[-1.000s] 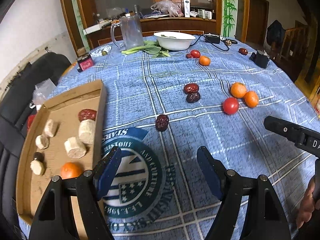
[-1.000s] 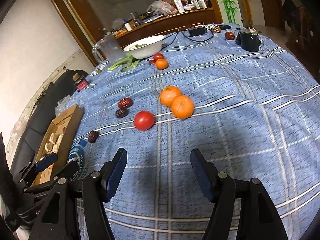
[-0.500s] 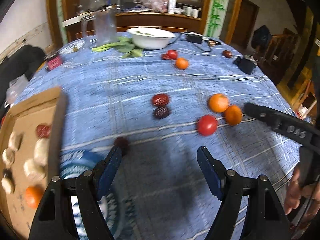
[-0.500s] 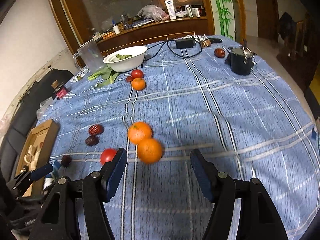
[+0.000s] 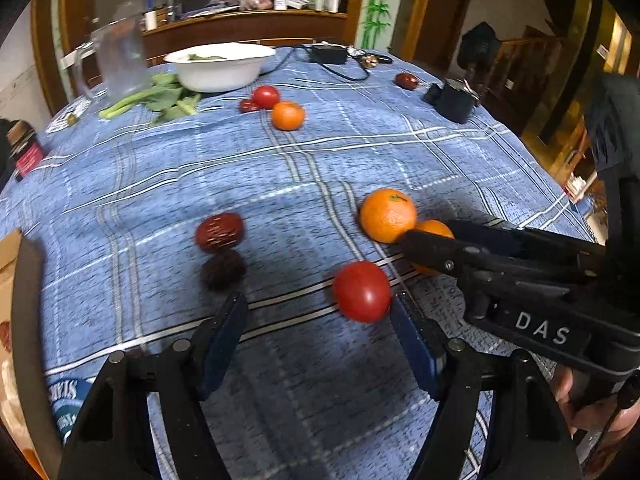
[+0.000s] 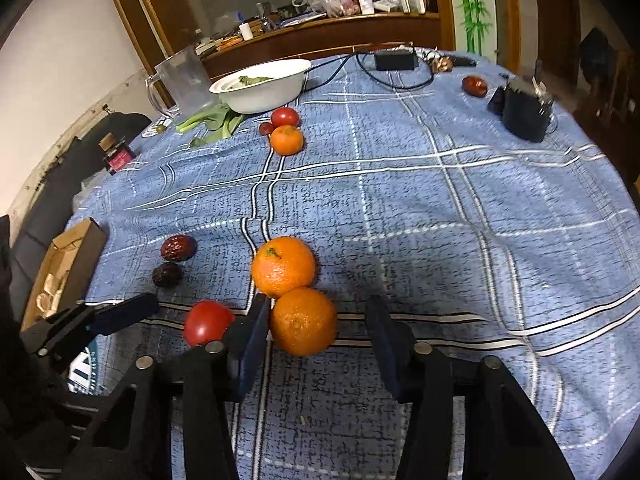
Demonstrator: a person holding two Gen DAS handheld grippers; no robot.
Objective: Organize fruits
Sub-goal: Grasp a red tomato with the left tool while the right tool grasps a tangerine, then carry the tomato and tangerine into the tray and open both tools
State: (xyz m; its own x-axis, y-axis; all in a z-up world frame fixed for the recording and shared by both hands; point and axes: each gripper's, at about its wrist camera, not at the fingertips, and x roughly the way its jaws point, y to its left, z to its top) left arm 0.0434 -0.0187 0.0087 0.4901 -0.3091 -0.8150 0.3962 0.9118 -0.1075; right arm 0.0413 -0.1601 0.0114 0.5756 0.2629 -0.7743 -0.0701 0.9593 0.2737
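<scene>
While both sets of jaws narrow without yet pressing: right gripper [image 6: 316, 332] straddles the nearer round, dimpled mandarin [image 6: 303, 321], its left pad touching the skin; left gripper [image 5: 320, 328] brackets a smooth glossy tomato [image 5: 362, 291]. Second mandarin [image 6: 283, 266] abuts the first. Two wrinkled jujubes [image 5: 219, 232] rest nearby on the woven blue plaid tablecloth [image 6: 440, 208].

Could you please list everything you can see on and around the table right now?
oranges: three, orange; two touching at front centre, one far by the tomatoes
tomatoes: two, red; one near, one far
red dates: several, dark red, scattered
bowl: one, white, far side
greens: green, beside the bowl
jug: one, clear
cardboard tray: one, brown, left edge
tablecloth: blue plaid
left gripper: closing, tomato just ahead
right gripper: closing around near orange
</scene>
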